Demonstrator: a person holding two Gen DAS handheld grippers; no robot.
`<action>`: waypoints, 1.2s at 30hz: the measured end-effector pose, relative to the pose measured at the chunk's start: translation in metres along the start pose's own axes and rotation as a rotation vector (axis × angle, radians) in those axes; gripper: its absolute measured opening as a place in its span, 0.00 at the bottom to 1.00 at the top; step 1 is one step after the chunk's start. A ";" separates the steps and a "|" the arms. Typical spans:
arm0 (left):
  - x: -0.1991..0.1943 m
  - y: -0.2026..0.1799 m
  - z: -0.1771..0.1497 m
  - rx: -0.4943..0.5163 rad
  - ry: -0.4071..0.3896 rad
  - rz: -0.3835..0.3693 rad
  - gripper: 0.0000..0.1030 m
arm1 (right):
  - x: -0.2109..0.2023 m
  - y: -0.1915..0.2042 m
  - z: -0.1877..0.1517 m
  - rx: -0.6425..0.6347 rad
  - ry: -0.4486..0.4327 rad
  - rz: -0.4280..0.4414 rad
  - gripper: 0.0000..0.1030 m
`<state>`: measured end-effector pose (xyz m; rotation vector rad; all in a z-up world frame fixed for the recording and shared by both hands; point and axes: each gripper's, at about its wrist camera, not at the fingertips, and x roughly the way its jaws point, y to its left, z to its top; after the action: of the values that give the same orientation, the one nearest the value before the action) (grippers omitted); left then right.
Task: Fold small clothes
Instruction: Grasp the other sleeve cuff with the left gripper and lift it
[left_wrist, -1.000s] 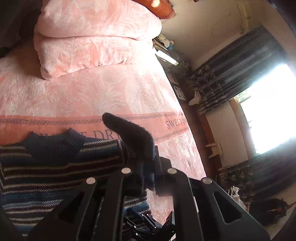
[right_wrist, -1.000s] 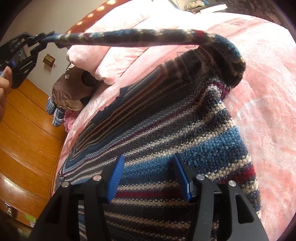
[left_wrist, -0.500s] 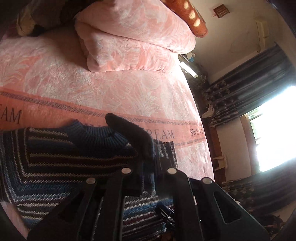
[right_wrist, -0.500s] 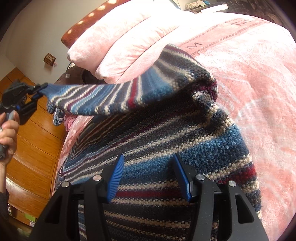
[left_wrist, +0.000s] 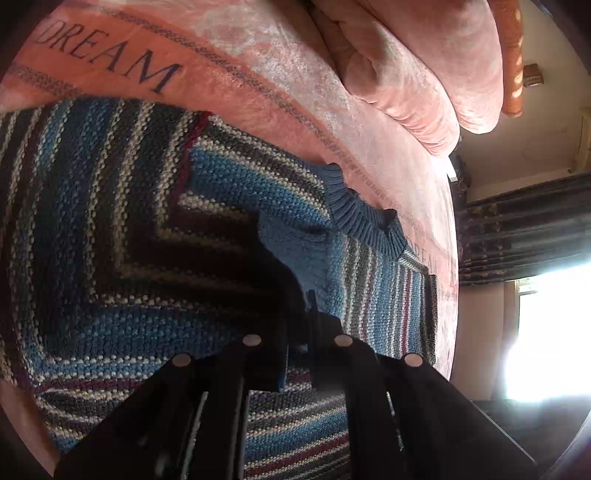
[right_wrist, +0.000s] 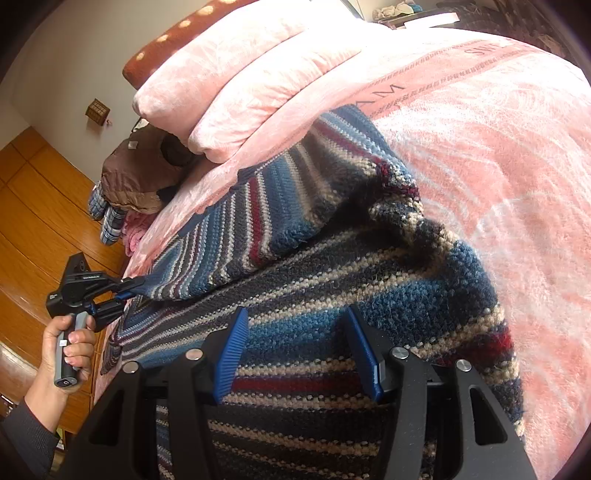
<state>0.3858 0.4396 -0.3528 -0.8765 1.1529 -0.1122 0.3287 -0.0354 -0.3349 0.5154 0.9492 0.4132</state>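
A knitted sweater (left_wrist: 110, 221) striped in blue, white and dark red lies flat on the pink blanket (left_wrist: 258, 92), its ribbed collar (left_wrist: 362, 221) toward the pillows. My left gripper (left_wrist: 301, 328) is shut on the blue end of one sleeve, low over the sweater's chest. In the right wrist view that sleeve (right_wrist: 277, 206) lies folded across the sweater's body (right_wrist: 369, 288), and the left gripper (right_wrist: 127, 290), held by a hand (right_wrist: 66, 343), pinches its end at the far side. My right gripper (right_wrist: 295, 314) stands open over the sweater's near part, nothing between its blue pads (right_wrist: 236, 343).
Stacked pink pillows (right_wrist: 258, 74) lie against a brown headboard (right_wrist: 166, 48). A pile of brown and plaid clothes (right_wrist: 140, 173) sits at the bed's far edge beside a wooden wardrobe (right_wrist: 33, 206). Dark curtains (left_wrist: 517, 229) and a bright window (left_wrist: 546, 332) are at the right.
My left gripper has carried the sleeve from high in the air down across the sweater's body. The right gripper has stayed where it was, still open.
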 end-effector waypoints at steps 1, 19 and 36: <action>0.003 0.004 -0.002 -0.003 0.005 0.008 0.06 | 0.000 0.001 0.000 0.000 0.000 -0.001 0.54; 0.020 -0.028 -0.031 0.067 -0.039 0.077 0.36 | 0.000 0.004 -0.002 -0.018 0.006 0.008 0.54; -0.299 0.220 -0.045 -0.365 -0.557 0.177 0.86 | -0.004 0.058 -0.019 -0.191 0.029 -0.020 0.55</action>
<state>0.1412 0.7131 -0.2787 -1.0359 0.7261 0.4760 0.3042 0.0135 -0.3073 0.3269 0.9309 0.4891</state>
